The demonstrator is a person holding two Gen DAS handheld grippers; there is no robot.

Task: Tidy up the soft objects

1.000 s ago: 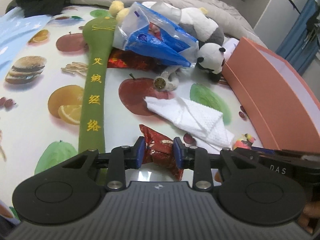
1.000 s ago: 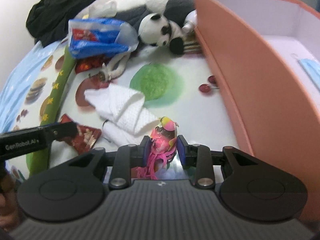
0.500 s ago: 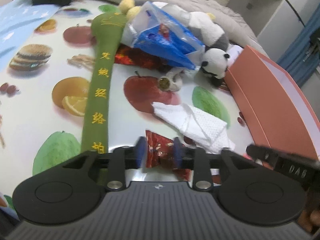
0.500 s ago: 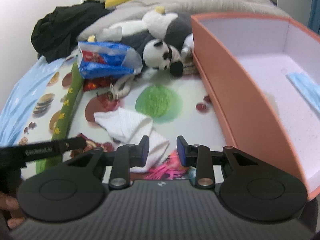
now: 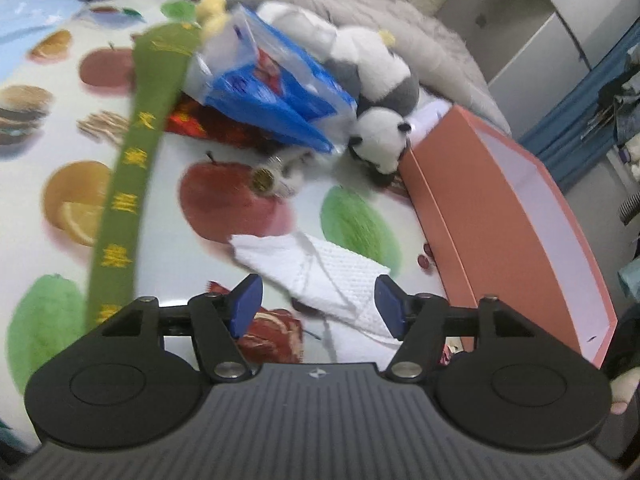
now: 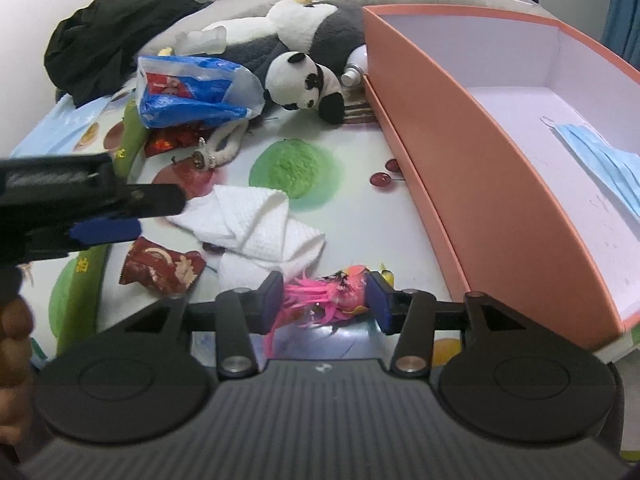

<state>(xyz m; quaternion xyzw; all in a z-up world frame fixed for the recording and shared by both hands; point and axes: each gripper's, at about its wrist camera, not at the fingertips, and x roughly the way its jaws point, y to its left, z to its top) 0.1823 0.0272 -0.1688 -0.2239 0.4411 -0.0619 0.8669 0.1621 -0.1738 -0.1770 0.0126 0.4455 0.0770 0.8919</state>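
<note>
My left gripper (image 5: 318,307) hovers with its jaws opening and nothing between the pads. The red snack packet (image 5: 272,332) lies free on the fruit-print sheet just below its left finger. Just beyond the left gripper's tips lies a folded white cloth (image 5: 320,276). My right gripper (image 6: 326,300) is also opening. A pink feathered toy (image 6: 332,290) lies on the sheet between its pads, not squeezed. The left gripper (image 6: 158,214) shows at the left edge of the right wrist view, above the packet (image 6: 160,266).
An orange box (image 6: 460,160) stands along the right, with a blue face mask (image 6: 600,156) inside. A panda plush (image 6: 304,80), a blue plastic bag (image 6: 192,92), a long green pad (image 5: 132,168) and black clothing (image 6: 112,40) lie farther back.
The left gripper let go of the red packet, opened wide and lifted away. The right gripper released the pink toy, which now lies on the sheet between its spread pads.
</note>
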